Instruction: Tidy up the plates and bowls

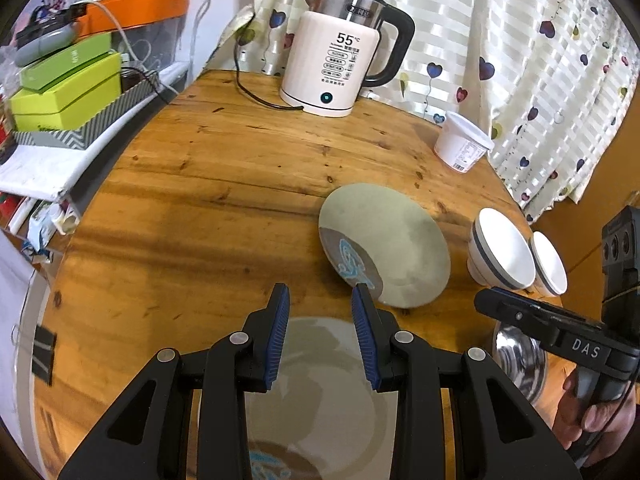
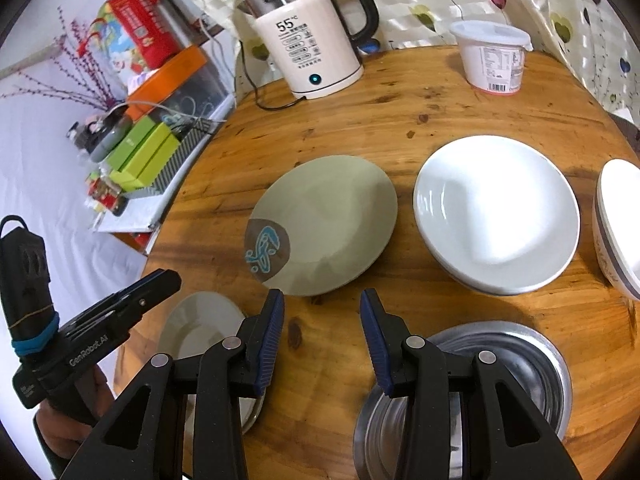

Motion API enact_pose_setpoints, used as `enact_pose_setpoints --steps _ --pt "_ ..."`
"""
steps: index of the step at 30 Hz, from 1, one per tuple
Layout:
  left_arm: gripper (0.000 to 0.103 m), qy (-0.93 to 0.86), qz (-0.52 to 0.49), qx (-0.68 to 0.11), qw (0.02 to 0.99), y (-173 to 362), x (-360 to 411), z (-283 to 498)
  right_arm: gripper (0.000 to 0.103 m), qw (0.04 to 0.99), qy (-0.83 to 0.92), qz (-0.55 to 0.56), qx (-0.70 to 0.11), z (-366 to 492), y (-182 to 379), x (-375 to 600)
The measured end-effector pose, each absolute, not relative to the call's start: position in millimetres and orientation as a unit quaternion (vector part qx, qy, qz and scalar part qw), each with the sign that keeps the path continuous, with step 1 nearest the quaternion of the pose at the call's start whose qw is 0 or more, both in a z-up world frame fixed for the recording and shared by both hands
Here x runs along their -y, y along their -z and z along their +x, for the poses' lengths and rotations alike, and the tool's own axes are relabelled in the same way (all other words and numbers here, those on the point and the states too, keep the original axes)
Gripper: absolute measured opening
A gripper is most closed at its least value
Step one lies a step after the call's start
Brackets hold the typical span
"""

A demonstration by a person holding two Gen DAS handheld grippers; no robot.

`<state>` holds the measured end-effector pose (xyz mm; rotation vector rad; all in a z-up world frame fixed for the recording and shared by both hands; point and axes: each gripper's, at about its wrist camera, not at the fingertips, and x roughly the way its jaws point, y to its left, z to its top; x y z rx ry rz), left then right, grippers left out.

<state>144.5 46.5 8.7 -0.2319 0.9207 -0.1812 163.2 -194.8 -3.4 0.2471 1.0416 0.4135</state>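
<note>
Both tools are hovering low over the round wooden table (image 2: 400, 120), and nothing is picked up. The left gripper (image 1: 320, 300) has its jaws spread wide and empty, poised right over the smaller grey-green plate (image 2: 200, 324) at the table's near edge. The right gripper (image 2: 322, 304) is spread and empty too, above the steel bowl (image 2: 520, 364).

Take the kettle (image 2: 308, 40) at the back of the table as the marker. In front of it, mid-table, lies the big grey-green plate (image 2: 324, 224) with the blue squiggle on its rim. To that plate's right, below the white tub (image 2: 492, 56), sits the white plate (image 2: 496, 212), which seems to rest on another. Further right are two white bowls with dark bands (image 1: 502, 252), side by side.

My guess is the left tool goes for the small plate underneath it, to put it with its matching big one. To do that well, drop one finger under the rim and one over it and bite close to the edge, since a flat plate offers nothing else to grab. Lift it level, keep clear of the right tool alongside, and lower it centred so it nests instead of clattering.
</note>
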Motion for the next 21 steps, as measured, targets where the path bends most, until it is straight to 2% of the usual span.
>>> enact_pose_setpoints --steps 21 --pt "0.034 0.125 -0.123 -0.514 0.839 32 -35 229 0.039 0.825 -0.168 0.113 -0.527 198 23 187"
